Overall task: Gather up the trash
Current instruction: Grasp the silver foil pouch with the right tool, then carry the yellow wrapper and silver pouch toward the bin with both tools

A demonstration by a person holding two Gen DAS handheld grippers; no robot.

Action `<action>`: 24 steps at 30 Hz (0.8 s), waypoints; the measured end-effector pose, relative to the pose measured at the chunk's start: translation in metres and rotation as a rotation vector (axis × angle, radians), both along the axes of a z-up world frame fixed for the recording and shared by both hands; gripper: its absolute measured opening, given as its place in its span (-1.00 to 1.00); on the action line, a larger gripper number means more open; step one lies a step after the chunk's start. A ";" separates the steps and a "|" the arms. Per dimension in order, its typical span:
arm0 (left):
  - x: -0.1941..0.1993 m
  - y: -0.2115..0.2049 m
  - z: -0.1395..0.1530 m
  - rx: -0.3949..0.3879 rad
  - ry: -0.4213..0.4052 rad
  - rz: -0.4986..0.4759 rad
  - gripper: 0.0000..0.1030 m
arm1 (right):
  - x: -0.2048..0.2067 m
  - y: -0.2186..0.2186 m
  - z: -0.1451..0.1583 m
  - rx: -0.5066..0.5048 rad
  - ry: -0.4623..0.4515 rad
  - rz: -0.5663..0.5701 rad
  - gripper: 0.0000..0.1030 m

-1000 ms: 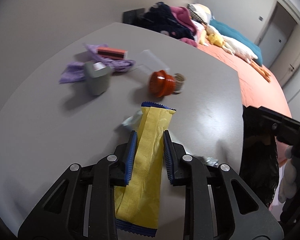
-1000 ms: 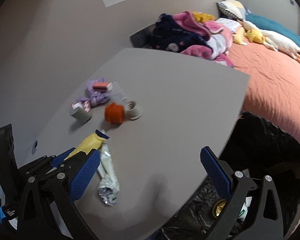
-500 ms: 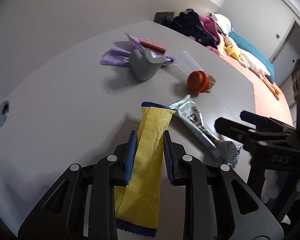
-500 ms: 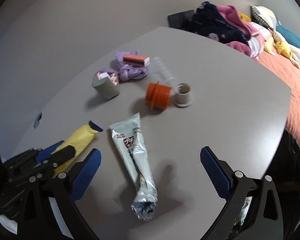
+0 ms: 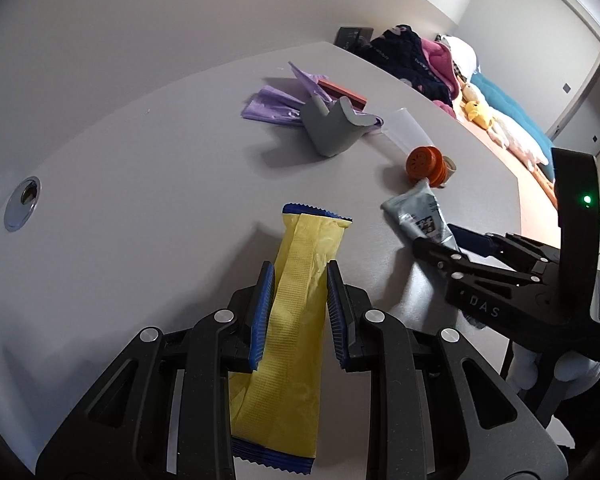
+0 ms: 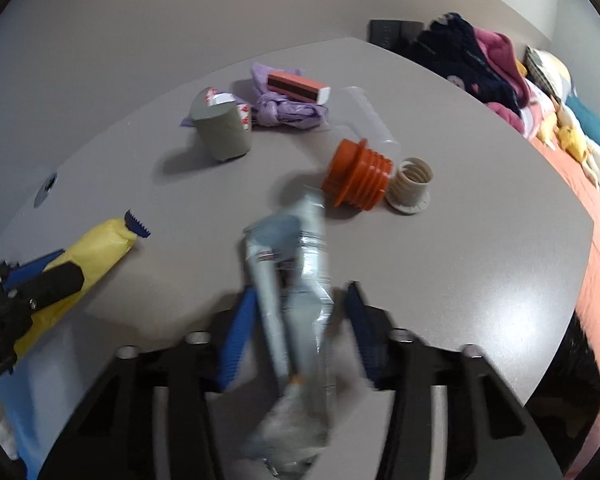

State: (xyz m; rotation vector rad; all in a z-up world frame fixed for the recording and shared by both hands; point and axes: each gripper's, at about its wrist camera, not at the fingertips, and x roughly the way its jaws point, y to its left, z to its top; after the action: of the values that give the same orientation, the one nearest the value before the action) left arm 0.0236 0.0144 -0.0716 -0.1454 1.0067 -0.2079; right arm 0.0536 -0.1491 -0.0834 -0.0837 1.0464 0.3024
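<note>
Since the frame a second back, your right gripper (image 6: pixel 300 332) has come in from over the table edge and its jaws, then spread wide, are closing around the silver wrapper (image 6: pixel 296 280), which lies between the blue pads at lower centre of the right view; blur hides whether the pads press it yet. Your left gripper (image 5: pixel 298 312) stays clamped on the yellow wrapper (image 5: pixel 296 316), lower centre of its own view. Only the left view shows the right tool's body with its green light, at the right edge. Only the right view shows the threaded side of the orange cap (image 6: pixel 356 174) and the beige ring (image 6: pixel 412 186) just beside it. Beyond, both views show the grey carton (image 6: pixel 222 132), purple bag (image 6: pixel 288 110) and table (image 5: pixel 140 184).
</note>
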 end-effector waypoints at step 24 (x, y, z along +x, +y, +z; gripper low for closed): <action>-0.001 -0.050 0.034 -0.023 -0.090 -0.115 -0.50 | -0.029 -0.066 0.058 0.202 -0.040 -0.089 -0.54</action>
State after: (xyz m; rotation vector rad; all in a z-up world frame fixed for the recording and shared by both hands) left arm 0.0222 -0.0360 -0.0372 -0.0985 0.9238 -0.3281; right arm 0.0249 -0.2151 -0.0255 0.1375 0.9718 0.3227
